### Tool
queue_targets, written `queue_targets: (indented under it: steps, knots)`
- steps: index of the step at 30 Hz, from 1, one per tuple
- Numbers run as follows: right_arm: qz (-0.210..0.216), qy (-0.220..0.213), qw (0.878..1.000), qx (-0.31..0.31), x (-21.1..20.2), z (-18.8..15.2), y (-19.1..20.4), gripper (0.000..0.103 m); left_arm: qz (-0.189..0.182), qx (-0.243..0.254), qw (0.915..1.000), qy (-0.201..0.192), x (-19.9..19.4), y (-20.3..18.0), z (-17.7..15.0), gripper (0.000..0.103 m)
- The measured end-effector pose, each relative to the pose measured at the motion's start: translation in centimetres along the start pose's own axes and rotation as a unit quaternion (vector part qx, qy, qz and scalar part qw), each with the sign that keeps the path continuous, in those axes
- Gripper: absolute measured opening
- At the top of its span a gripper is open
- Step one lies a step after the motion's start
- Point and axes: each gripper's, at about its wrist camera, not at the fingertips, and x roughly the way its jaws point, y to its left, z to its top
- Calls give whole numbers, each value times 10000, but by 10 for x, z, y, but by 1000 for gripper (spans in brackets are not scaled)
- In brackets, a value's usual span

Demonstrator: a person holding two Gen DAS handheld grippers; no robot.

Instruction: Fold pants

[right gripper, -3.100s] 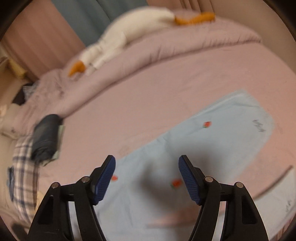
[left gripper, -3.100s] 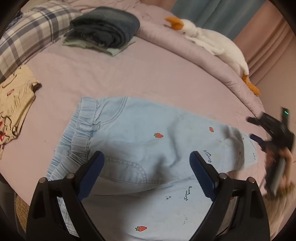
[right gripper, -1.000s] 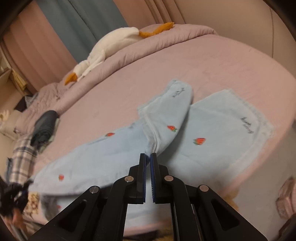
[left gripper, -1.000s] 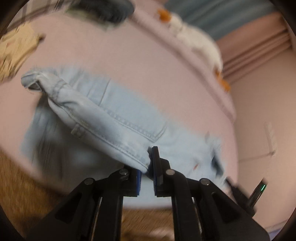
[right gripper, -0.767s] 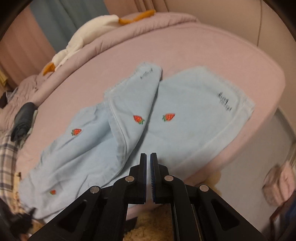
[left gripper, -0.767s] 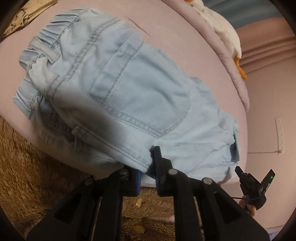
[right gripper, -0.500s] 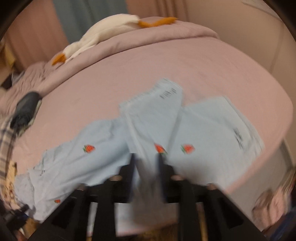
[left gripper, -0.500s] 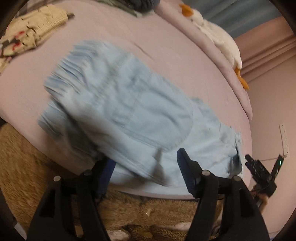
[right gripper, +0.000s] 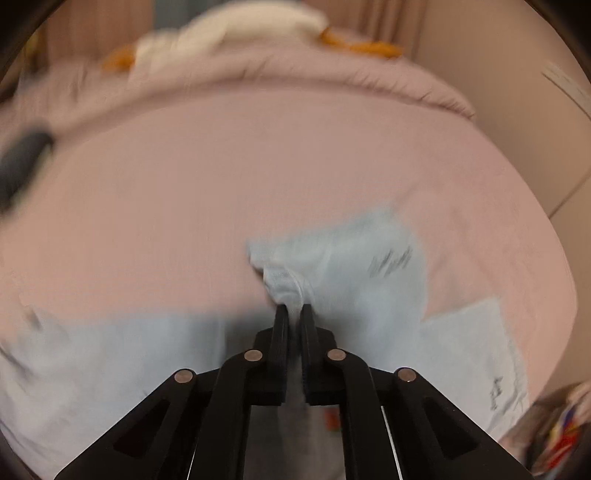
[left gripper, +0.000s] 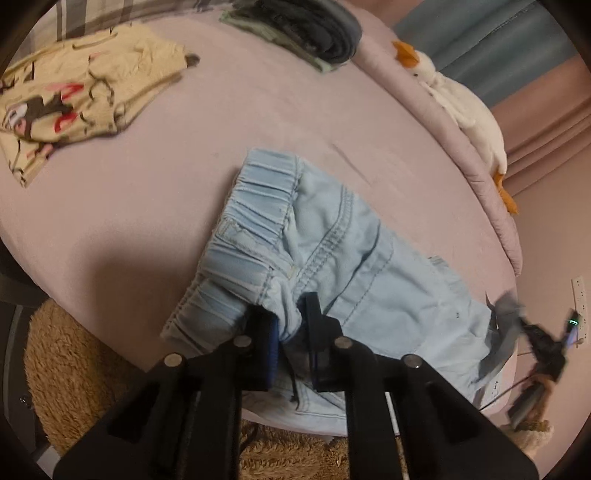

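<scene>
Light blue denim pants (left gripper: 332,258) with an elastic waistband lie on the pink bed (left gripper: 221,122), near its front edge. My left gripper (left gripper: 291,325) is shut on a bunch of fabric just below the waistband. In the blurred right wrist view the leg end of the pants (right gripper: 351,266) is folded over, with dark lettering on it. My right gripper (right gripper: 294,314) is shut on a raised fold of that pale blue cloth. The right gripper also shows far right in the left wrist view (left gripper: 546,347), blurred.
A cream printed garment (left gripper: 74,96) lies at the back left. A stack of dark folded clothes (left gripper: 306,29) sits at the back. A white goose plush (left gripper: 461,107) rests along the rolled quilt. A tan shaggy rug (left gripper: 74,369) is below the bed edge.
Both grippers let go of the pants, opened, moved to new spots and shut again on the fabric. The pants now lie folded lengthwise, and both views have shifted further over the bed.
</scene>
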Motion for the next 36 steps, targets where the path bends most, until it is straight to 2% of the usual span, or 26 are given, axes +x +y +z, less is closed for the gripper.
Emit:
queue_targets:
  steps: [2,4,5,8,11,13,16,17,19,20,21,22,24,27,28,29,30,34,36]
  knots:
    - [359,-749,9912,1032,-50,7,-46,5,-39,51,10000,-44,-12,7,-9,11]
    - [613,-1128,9736,1886,-79,-9,-89,5,-99,22,9999,15,-17,9,-11,12]
    - [591,-1182,9674,2161,-85,-20,-104,5,-169,3,9998,80,-16,10,-12,12]
    - [367,-907,9572,2725,-77,-67,-143,5,-99,79,9998,149,-12,6,-13,12]
    - [324,-52,9500,3105,-38,-112,-167,5,76,158,9996,242,-5,3,-13,12]
    - [316,288,9418,3333,-23,-134,-178,5,111,180,9995,251,-4,3,-13,13]
    - [595,292,9303,3607,-18,-148,-192,7,155,194,9993,282,-3,4,-11,15]
    - [629,245,9298,3618,-21,-147,-195,8,170,199,9992,287,-2,4,-10,16]
    - [348,161,9357,3506,-32,-146,-195,12,154,167,9993,295,0,3,-7,16]
    - [170,115,9386,3443,-41,-142,-194,21,124,160,9994,279,0,4,-6,15]
    - [114,32,9392,3431,-46,-140,-195,36,105,160,9994,274,1,4,-5,15]
    - [155,-56,9383,3453,-47,-139,-198,42,96,156,9995,271,1,5,-6,16]
    - [288,-96,9373,3471,-45,-138,-202,43,36,92,9996,279,3,8,-6,17]
    - [278,68,9360,3510,-29,-139,-207,41,-62,14,9996,281,8,12,-4,13]
    - [297,74,9360,3506,-25,-136,-208,35,-17,50,9996,294,8,10,-4,12]
    - [301,133,9369,3482,-19,-135,-209,9,16,58,9996,283,6,8,-4,11]
    - [224,182,9366,3491,-17,-132,-206,4,11,35,9997,257,2,7,-4,10]
    - [208,-246,9404,3385,-51,-129,-203,3,-131,145,9997,149,-27,2,-4,10]
    - [196,-324,9399,3393,-62,-134,-208,3,-155,172,9994,242,-32,4,-5,11]
